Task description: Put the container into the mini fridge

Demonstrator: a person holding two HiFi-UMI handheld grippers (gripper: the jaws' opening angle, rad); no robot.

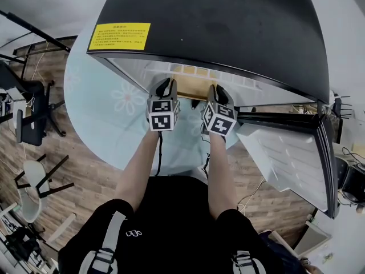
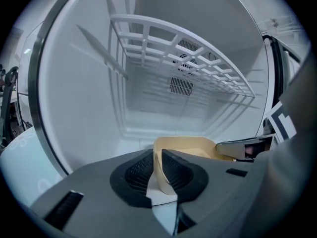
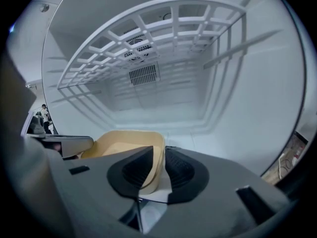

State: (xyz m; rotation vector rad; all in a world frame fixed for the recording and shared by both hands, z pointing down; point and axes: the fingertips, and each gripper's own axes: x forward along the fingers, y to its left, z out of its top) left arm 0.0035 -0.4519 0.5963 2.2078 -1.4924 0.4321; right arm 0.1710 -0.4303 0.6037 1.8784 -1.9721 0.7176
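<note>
Left claw (image 2: 158,167) clamped on container (image 2: 190,145) rim, wall pinched between pads. Right claw (image 3: 159,170) clamped on opposite rim. Container (beige, open-topped) spans between both claws, inside fridge (image 1: 228,33) cavity, below white rack (image 3: 148,38) ahead of claws. Contact with fridge floor: cannot tell. Door (image 1: 285,158) open, right of right claw. Counter (image 1: 108,113) under fridge.

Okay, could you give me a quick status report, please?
Left gripper shut on container rim; right gripper shut on opposite rim. Container just inside mini fridge, below wire shelf. Nothing seen in the way.
</note>
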